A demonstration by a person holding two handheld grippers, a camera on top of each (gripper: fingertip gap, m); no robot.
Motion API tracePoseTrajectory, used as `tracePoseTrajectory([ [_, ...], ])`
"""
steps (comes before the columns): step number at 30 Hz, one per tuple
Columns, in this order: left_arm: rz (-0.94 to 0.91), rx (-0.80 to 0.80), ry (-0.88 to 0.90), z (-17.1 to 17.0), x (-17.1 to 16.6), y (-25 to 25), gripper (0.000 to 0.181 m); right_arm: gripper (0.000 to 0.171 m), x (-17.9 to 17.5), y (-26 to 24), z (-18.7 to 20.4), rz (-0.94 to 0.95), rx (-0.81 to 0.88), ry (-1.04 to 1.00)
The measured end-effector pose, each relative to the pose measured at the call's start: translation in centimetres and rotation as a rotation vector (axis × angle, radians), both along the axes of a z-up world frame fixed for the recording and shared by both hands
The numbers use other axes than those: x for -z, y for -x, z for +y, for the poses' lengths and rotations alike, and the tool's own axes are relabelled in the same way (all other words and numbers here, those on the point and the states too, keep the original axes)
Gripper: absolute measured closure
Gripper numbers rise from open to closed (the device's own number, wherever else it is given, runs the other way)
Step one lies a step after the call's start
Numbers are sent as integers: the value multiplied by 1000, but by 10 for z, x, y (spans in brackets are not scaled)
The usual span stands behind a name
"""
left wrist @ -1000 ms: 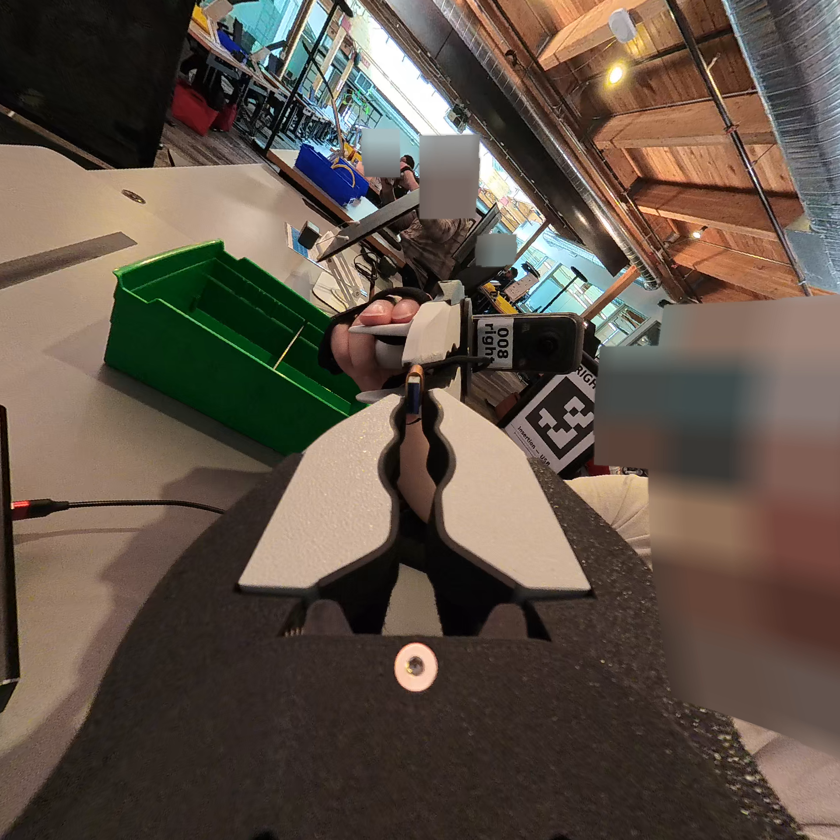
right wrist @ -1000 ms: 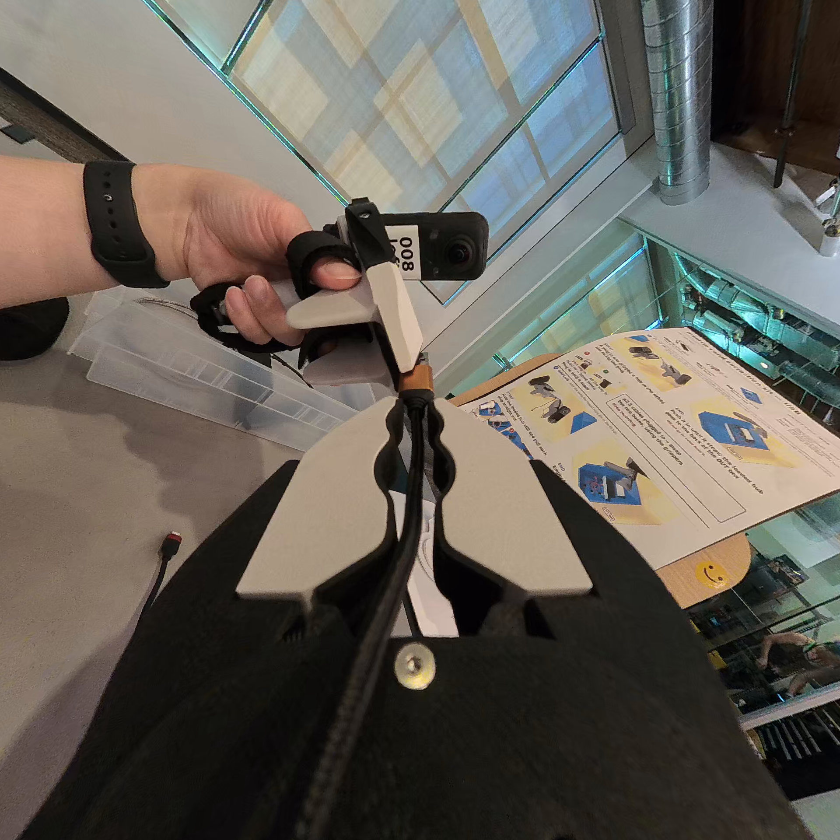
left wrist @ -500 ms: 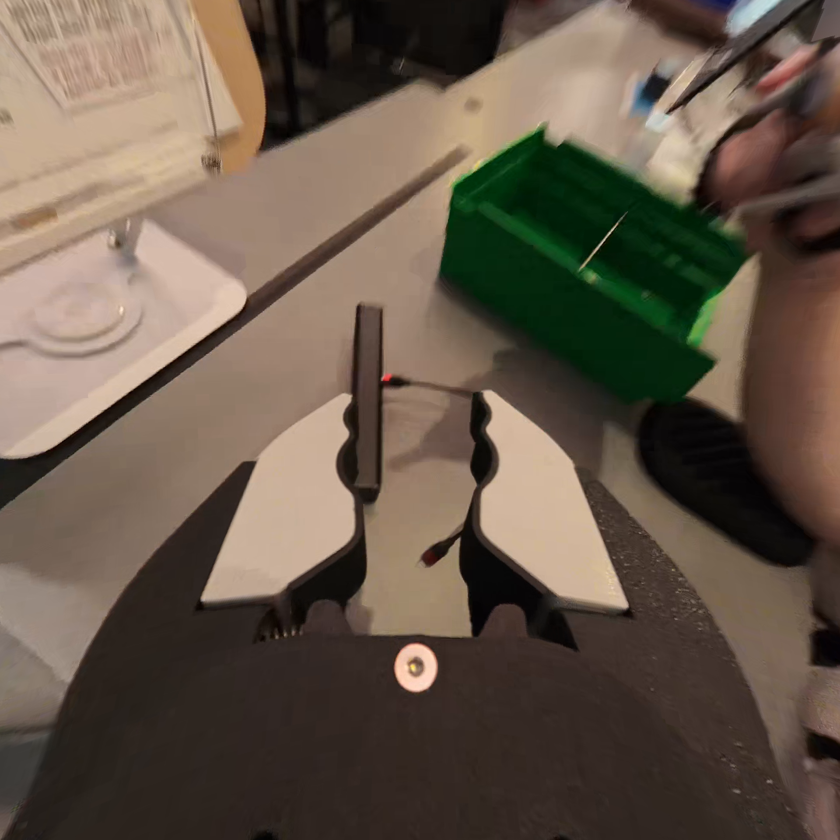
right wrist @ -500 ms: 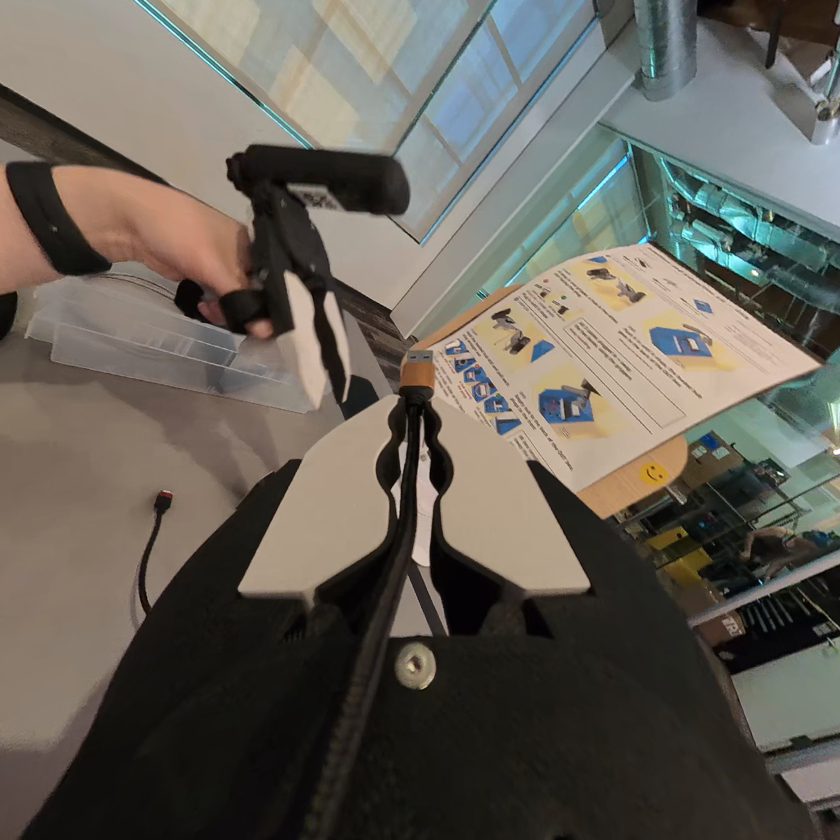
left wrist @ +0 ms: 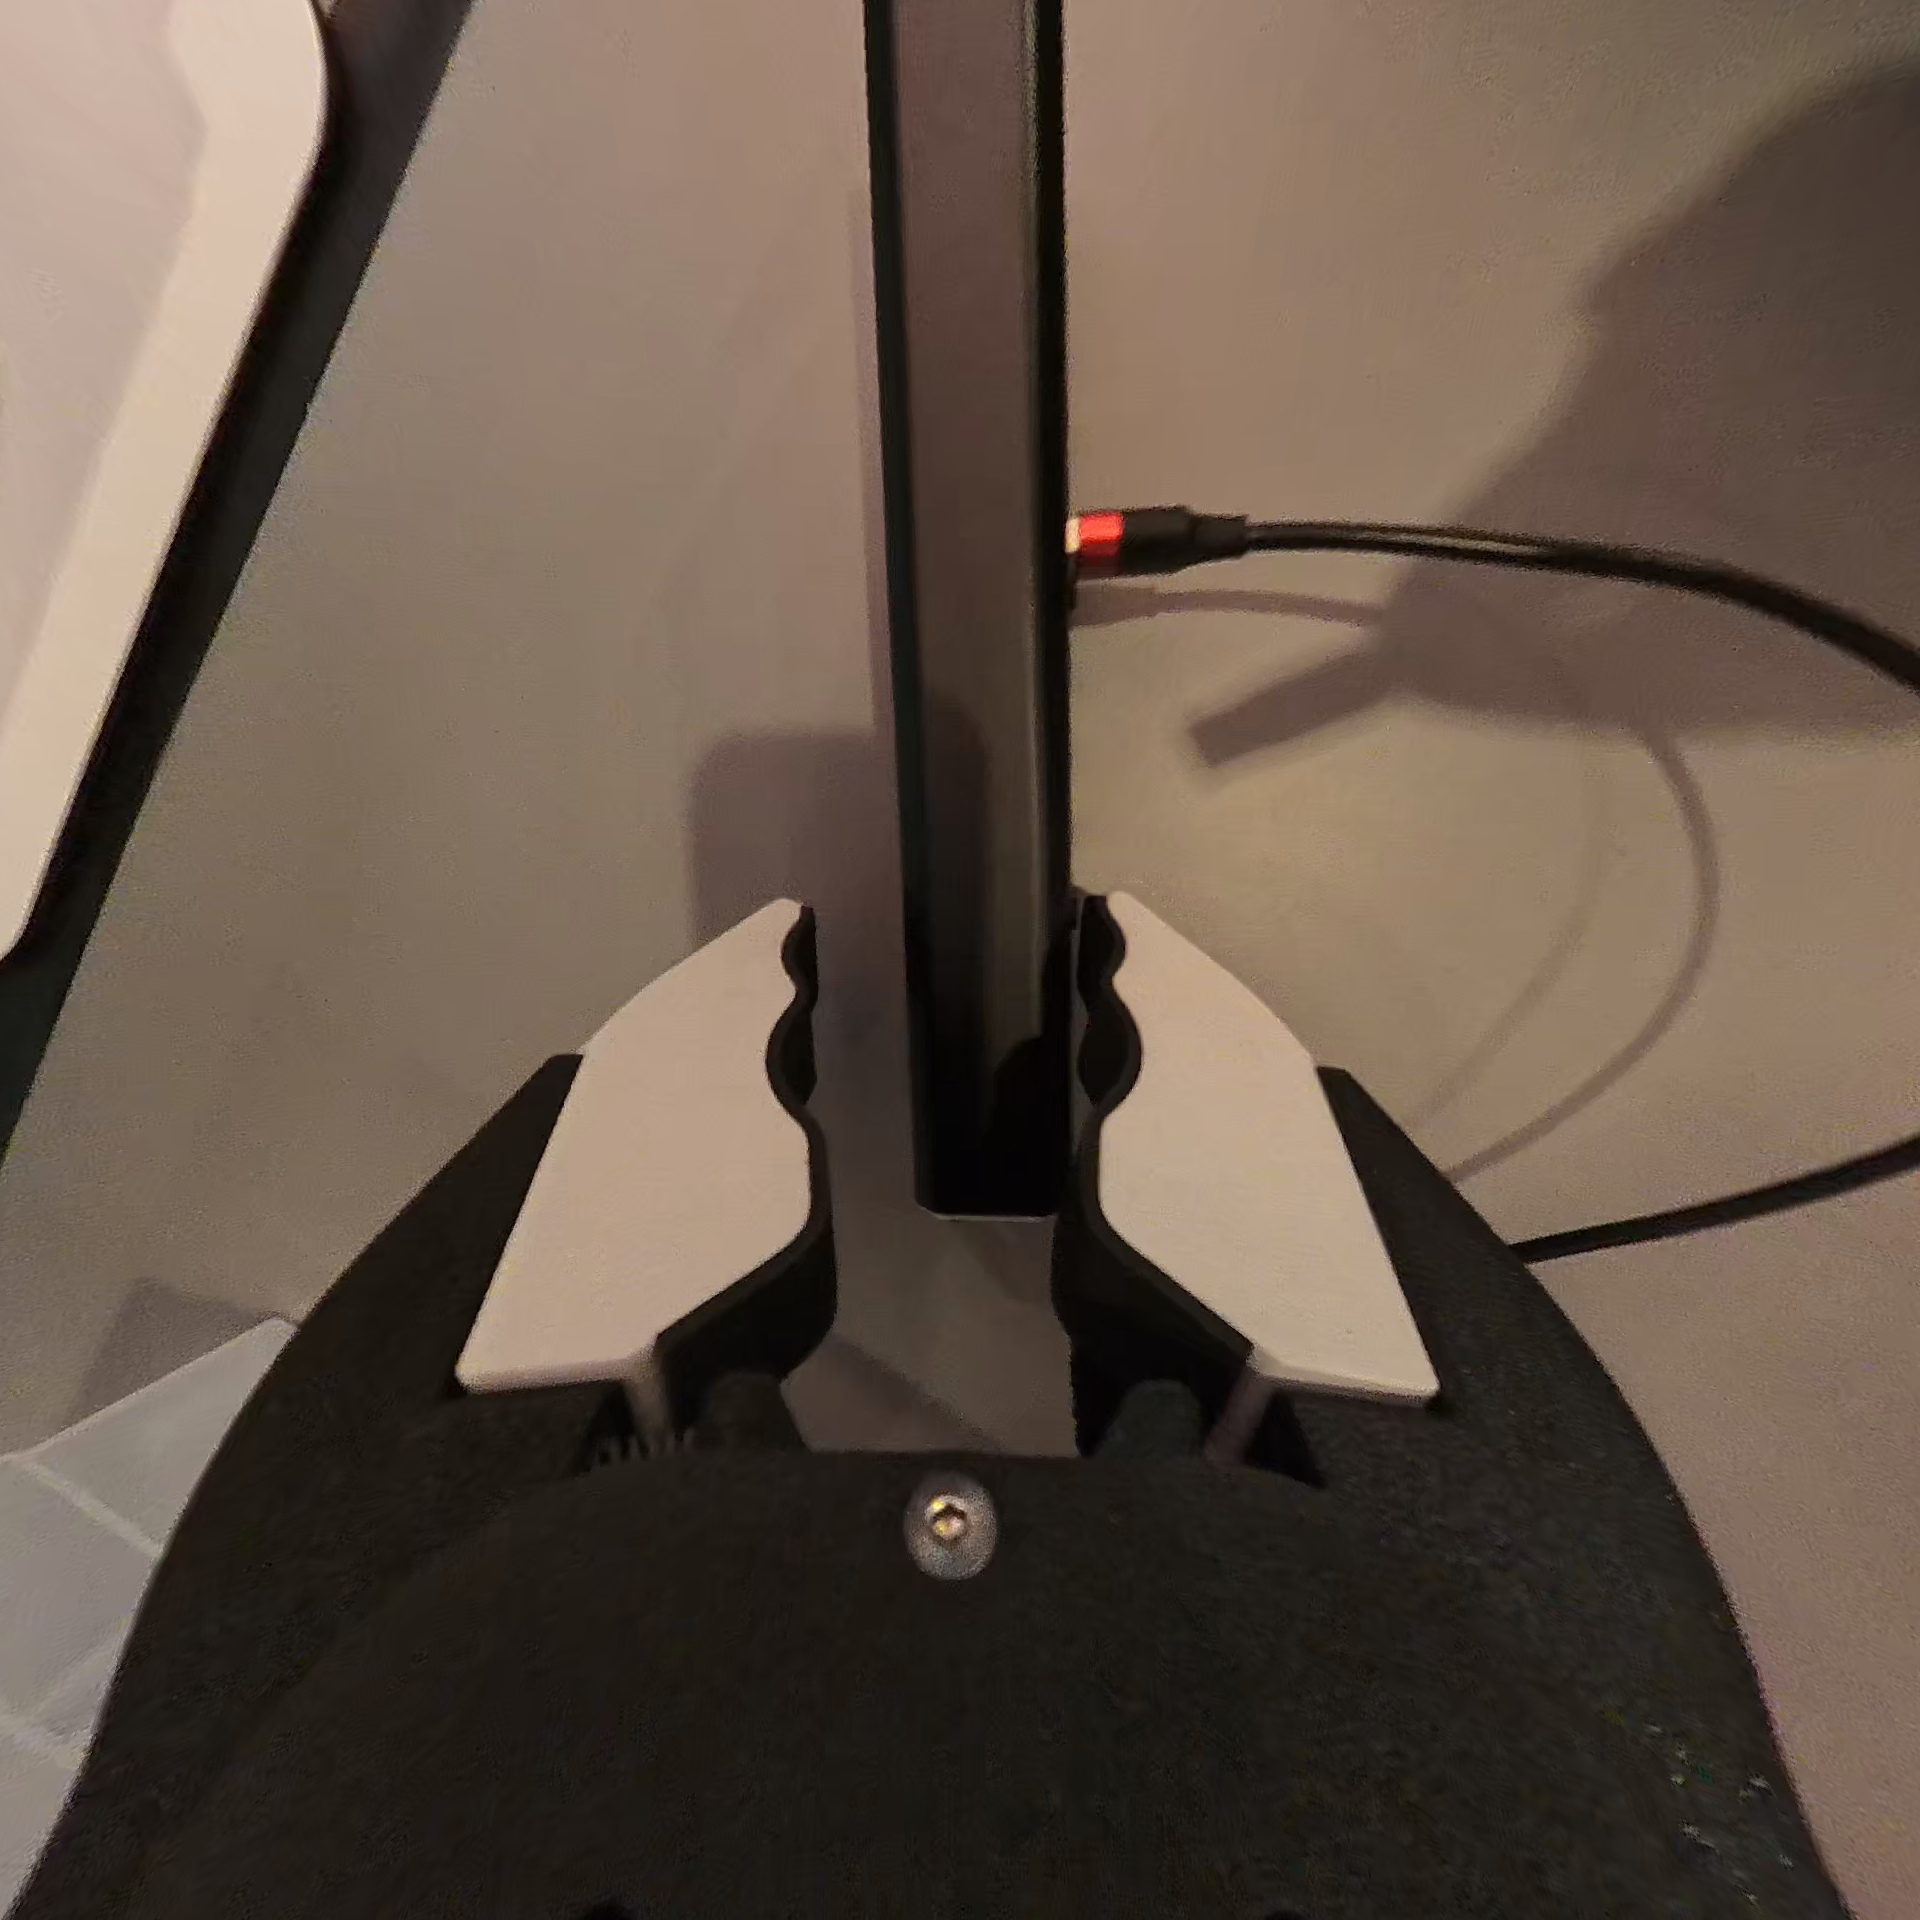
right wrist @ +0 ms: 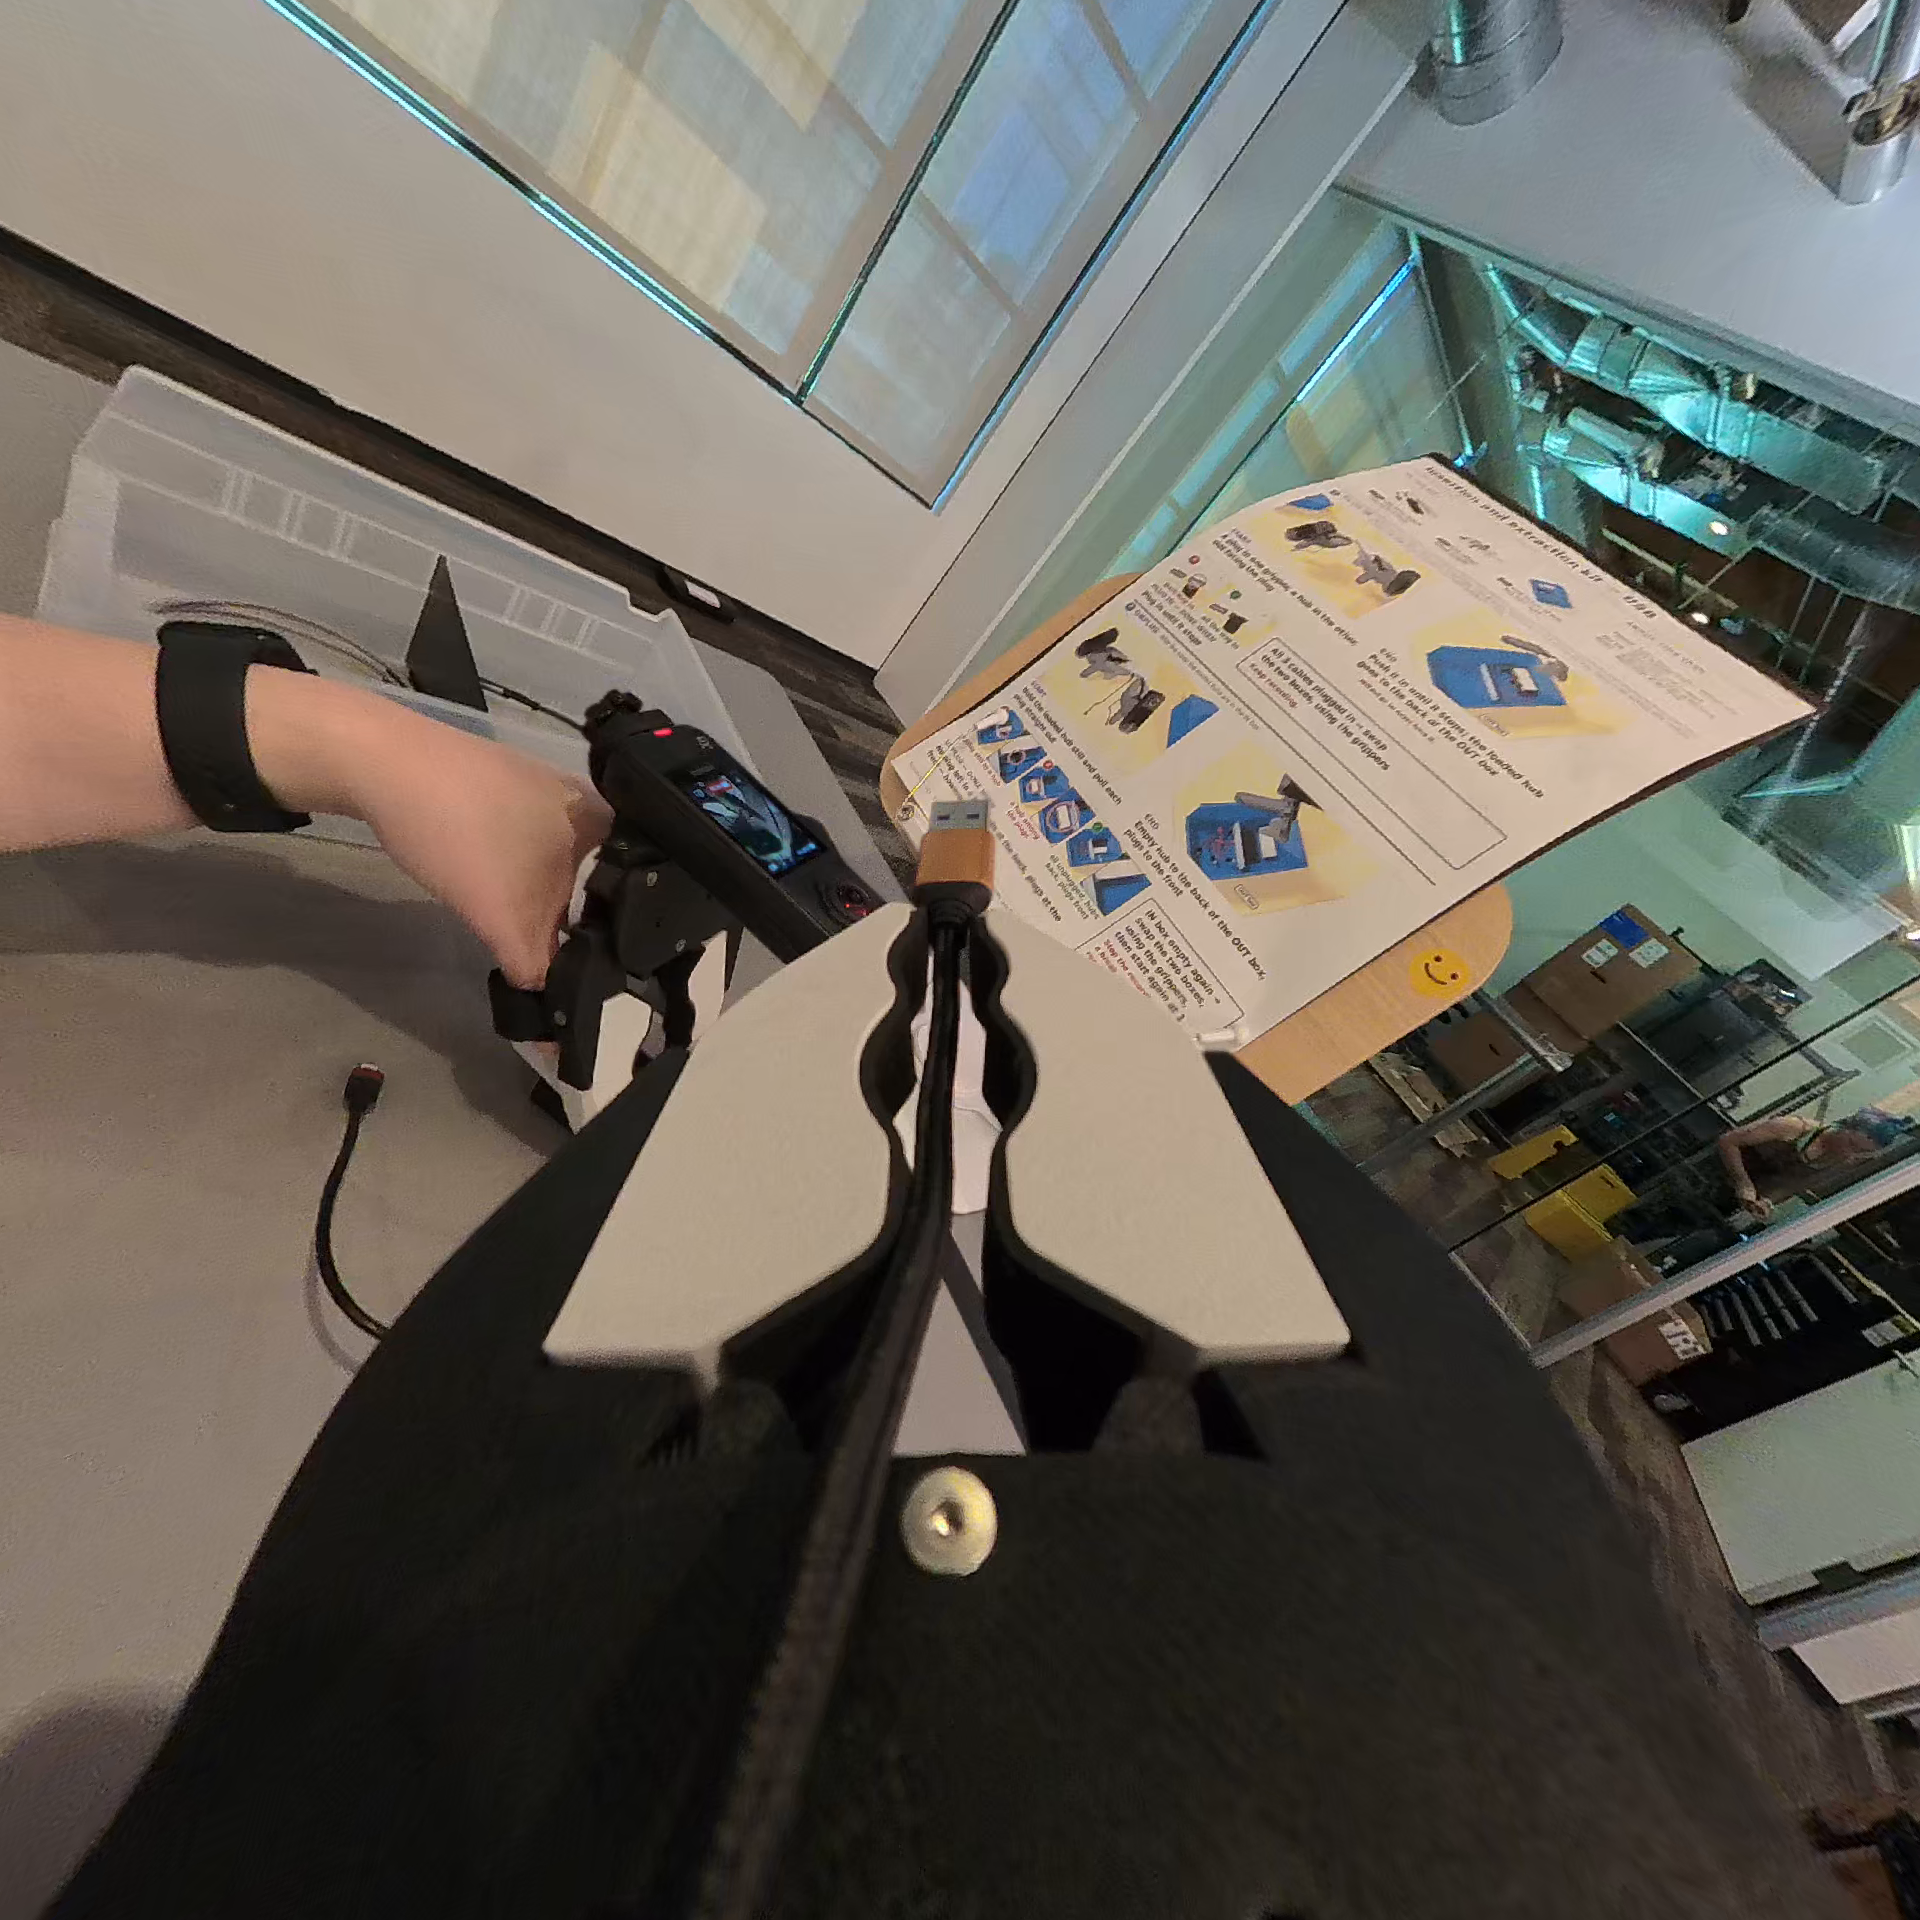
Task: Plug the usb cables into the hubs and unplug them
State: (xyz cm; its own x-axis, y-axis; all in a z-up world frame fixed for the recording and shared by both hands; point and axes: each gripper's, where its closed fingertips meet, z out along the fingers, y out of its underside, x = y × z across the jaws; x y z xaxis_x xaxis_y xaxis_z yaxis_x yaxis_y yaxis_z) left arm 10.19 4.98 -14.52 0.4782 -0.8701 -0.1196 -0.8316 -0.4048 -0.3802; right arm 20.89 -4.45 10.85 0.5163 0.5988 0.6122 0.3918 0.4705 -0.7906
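Left gripper [left wrist: 945, 914]: jaws apart, straddling near end of black hub [left wrist: 961, 623] on table [left wrist: 520, 623]; right finger close beside it, left clear. Red-tipped cable [left wrist: 1455, 545] plugged into hub's right side. Right gripper [right wrist: 948, 940]: clamped on black cable [right wrist: 940, 997], orange plug [right wrist: 956, 847] protruding, raised off table. Beyond: instruction sheet [right wrist: 1351, 727].

Grey table [right wrist: 156, 1195], slanted windows [right wrist: 727, 156], silver ducting [right wrist: 1621, 416], white wall [right wrist: 260, 208]

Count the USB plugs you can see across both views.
3: a red plug seated in the black hub's side; an orange plug held by the right gripper; a red plug lying loose on the table. Others may be hidden.
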Motion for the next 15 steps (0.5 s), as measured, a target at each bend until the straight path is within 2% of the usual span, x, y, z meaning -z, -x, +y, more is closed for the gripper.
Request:
tracePoseTrajectory([
  [1, 12, 4, 6, 0, 3, 1, 132, 163, 2, -1, -1, -9, -7, 0],
  [4, -23, 21, 77, -6, 9, -5, 147, 163, -2, -6, 0, -5, 11, -39],
  [10, -3, 15, 104, -6, 16, -8, 149, 163, -10, -28, 20, 18, 218, -52],
  [15, -35, 12, 84, -5, 16, -10, 148, 163, -5, -35, 31, 9, 292, -24],
])
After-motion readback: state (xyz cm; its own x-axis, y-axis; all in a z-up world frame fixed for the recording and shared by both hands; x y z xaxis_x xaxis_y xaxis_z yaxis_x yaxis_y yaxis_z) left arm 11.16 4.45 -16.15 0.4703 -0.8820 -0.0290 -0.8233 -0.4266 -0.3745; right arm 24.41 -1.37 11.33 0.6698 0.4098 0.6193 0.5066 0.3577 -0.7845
